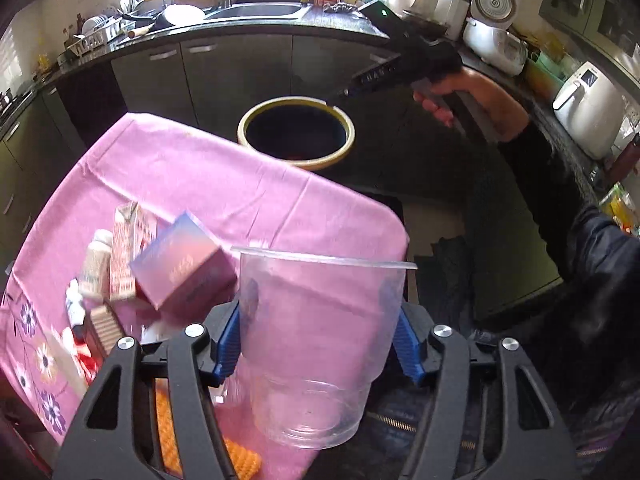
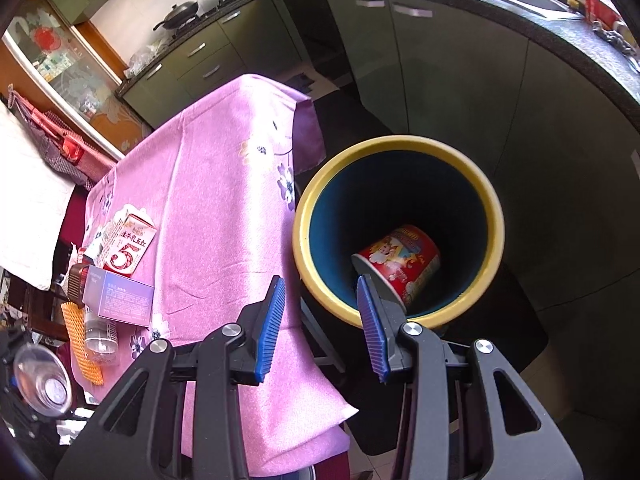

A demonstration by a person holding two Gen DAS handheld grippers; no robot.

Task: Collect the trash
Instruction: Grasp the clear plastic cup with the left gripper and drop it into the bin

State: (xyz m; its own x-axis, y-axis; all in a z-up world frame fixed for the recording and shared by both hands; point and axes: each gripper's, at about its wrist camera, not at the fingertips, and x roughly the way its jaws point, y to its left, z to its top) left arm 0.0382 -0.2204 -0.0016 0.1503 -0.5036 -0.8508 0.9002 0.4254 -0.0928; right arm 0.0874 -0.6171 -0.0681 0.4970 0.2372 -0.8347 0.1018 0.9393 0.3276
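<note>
My left gripper (image 1: 320, 320) is shut on a clear plastic cup (image 1: 316, 344) and holds it above the near right corner of the pink-clothed table (image 1: 224, 184). A yellow-rimmed bin (image 1: 296, 132) stands on the floor beyond the table. In the right wrist view my right gripper (image 2: 322, 320) is open and empty just above the bin's (image 2: 320, 184) near rim. A red printed cup (image 2: 400, 264) lies inside the bin. On the table lie a pink-purple box (image 1: 184, 268), a milk carton (image 2: 128, 248), a small bottle (image 1: 96, 264) and an orange foam net (image 2: 80, 344).
Dark kitchen cabinets (image 1: 240, 68) and a counter with a sink (image 1: 256, 10) run behind the bin. Appliances (image 1: 588, 108) stand on the right counter. The person's arm with the right gripper (image 1: 400, 60) reaches over the bin.
</note>
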